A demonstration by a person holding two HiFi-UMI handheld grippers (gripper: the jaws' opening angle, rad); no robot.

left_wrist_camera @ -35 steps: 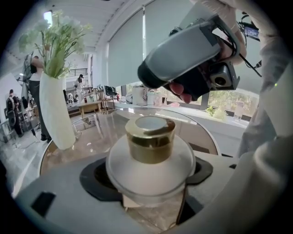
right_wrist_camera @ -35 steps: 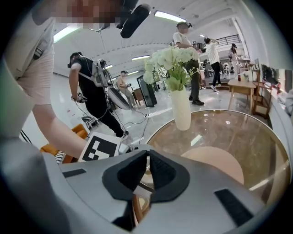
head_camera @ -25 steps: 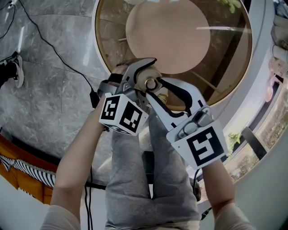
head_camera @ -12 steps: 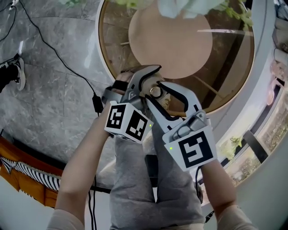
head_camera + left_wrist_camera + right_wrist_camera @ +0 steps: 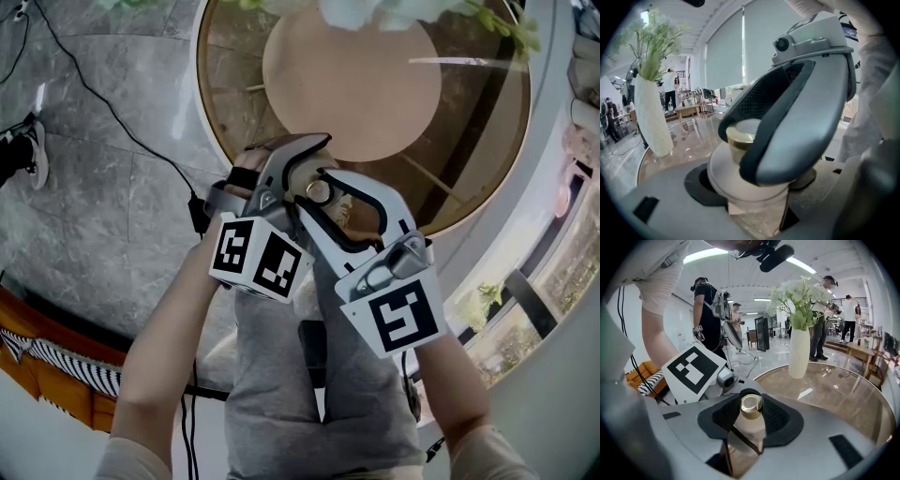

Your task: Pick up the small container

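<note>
The small container [image 5: 320,192] is a pale bottle with a gold cap, held in the air above the person's lap, at the near rim of the glass table. My left gripper [image 5: 302,167] is shut on its white body [image 5: 738,180]. My right gripper [image 5: 326,199] comes from the other side with its black pads [image 5: 776,418] on either side of the gold cap [image 5: 751,405]. Its jaws are closing and the pads look pressed on the cap. In the left gripper view the right gripper's grey jaw covers most of the cap [image 5: 740,138].
A round glass table [image 5: 487,141] lies just ahead, with a white vase of flowers [image 5: 799,352] on it. Black cables [image 5: 112,103] run over the marble floor at left. An orange sofa [image 5: 56,370] is at lower left. People [image 5: 710,315] stand in the background.
Both grippers stay locked together around the container and have drifted slightly up and left. The flowers have come into the top of the head view.
</note>
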